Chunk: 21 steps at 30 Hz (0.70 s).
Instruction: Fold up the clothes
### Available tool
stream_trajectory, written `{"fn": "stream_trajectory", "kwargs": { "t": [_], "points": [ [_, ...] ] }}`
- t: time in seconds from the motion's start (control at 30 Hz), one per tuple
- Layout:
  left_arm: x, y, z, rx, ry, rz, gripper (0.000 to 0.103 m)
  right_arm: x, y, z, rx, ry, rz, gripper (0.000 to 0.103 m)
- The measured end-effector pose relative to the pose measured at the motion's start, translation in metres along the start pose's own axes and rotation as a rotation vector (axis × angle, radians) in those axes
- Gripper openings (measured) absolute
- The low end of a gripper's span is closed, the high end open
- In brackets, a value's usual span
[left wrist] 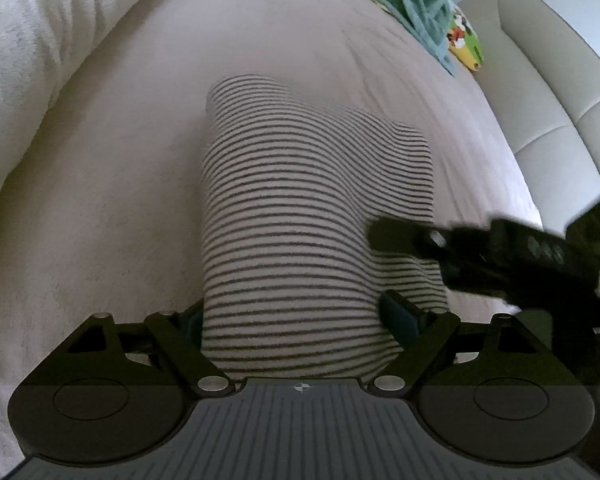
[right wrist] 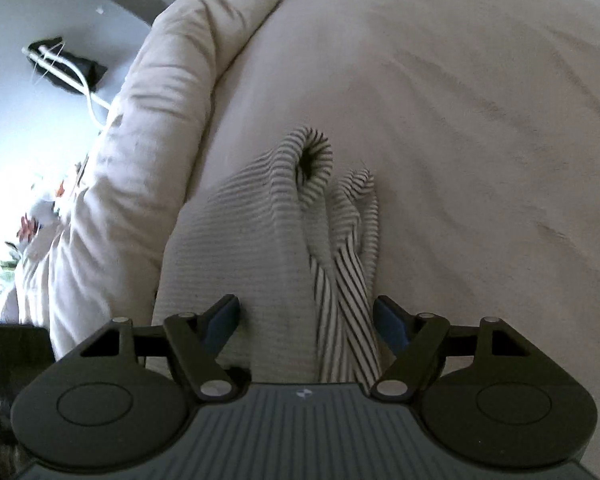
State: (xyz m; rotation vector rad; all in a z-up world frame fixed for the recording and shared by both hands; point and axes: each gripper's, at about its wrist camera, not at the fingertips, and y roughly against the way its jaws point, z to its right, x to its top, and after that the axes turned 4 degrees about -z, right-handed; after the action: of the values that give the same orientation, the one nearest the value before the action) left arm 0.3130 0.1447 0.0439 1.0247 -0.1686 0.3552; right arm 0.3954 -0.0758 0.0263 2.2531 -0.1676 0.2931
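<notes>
A black-and-white striped garment (left wrist: 300, 208) lies on the pale bed cover (left wrist: 100, 200). In the left wrist view it runs up between the wide-apart fingers of my left gripper (left wrist: 300, 320), which is open around its near end. My right gripper (left wrist: 480, 256) reaches in from the right over the garment's right edge. In the right wrist view the striped garment (right wrist: 260, 260) shows its pale inside, with a sleeve opening (right wrist: 312, 156) further up. My right gripper (right wrist: 306, 320) is open, with the fabric between its blue-padded fingers.
A rolled white duvet (left wrist: 28, 40) lies along the left, and shows in the right wrist view (right wrist: 148, 120) too. A green blanket (left wrist: 412, 0) and a yellow cartoon-print item (left wrist: 466, 44) lie at the far right. A padded headboard (left wrist: 560, 92) stands right.
</notes>
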Motion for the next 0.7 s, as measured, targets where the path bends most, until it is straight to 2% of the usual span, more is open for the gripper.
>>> {"fn": "stream_trajectory", "kwargs": {
  "t": [0.03,0.1,0.2,0.27,0.37,0.43,0.47,0.53,0.6,0.7],
  "points": [
    [0.0,-0.001,-0.001,0.001,0.0,-0.001,0.092,0.003,-0.008,0.001,0.01,-0.007,-0.015,0.078],
    [-0.001,-0.004,-0.004,-0.004,0.01,0.001,0.094,0.008,-0.022,0.005,0.035,-0.046,-0.053,0.09],
    [0.0,0.001,-0.002,-0.01,0.01,0.013,0.093,0.011,-0.025,0.009,0.09,-0.109,-0.06,0.092],
    [0.002,0.011,0.003,-0.014,0.007,0.024,0.086,0.009,-0.021,0.006,0.125,-0.124,-0.047,0.092],
    [0.006,0.035,0.009,-0.025,-0.009,0.091,0.085,0.011,-0.017,-0.002,0.219,-0.132,-0.02,0.092],
    [0.01,0.048,0.013,0.029,-0.056,0.149,0.086,0.018,-0.017,-0.009,0.3,-0.133,-0.005,0.091],
    [0.011,0.046,0.01,0.047,-0.063,0.145,0.086,0.023,-0.019,-0.015,0.313,-0.118,0.006,0.091],
    [0.013,0.042,0.005,0.083,-0.076,0.137,0.087,0.031,-0.025,-0.023,0.293,-0.083,0.016,0.091],
    [0.011,0.038,0.0,0.118,-0.076,0.128,0.087,0.032,-0.028,-0.025,0.183,-0.057,0.019,0.091],
    [0.003,0.035,-0.008,0.17,-0.056,0.111,0.089,0.021,-0.011,-0.033,0.007,0.074,0.068,0.091]
  ]
}}
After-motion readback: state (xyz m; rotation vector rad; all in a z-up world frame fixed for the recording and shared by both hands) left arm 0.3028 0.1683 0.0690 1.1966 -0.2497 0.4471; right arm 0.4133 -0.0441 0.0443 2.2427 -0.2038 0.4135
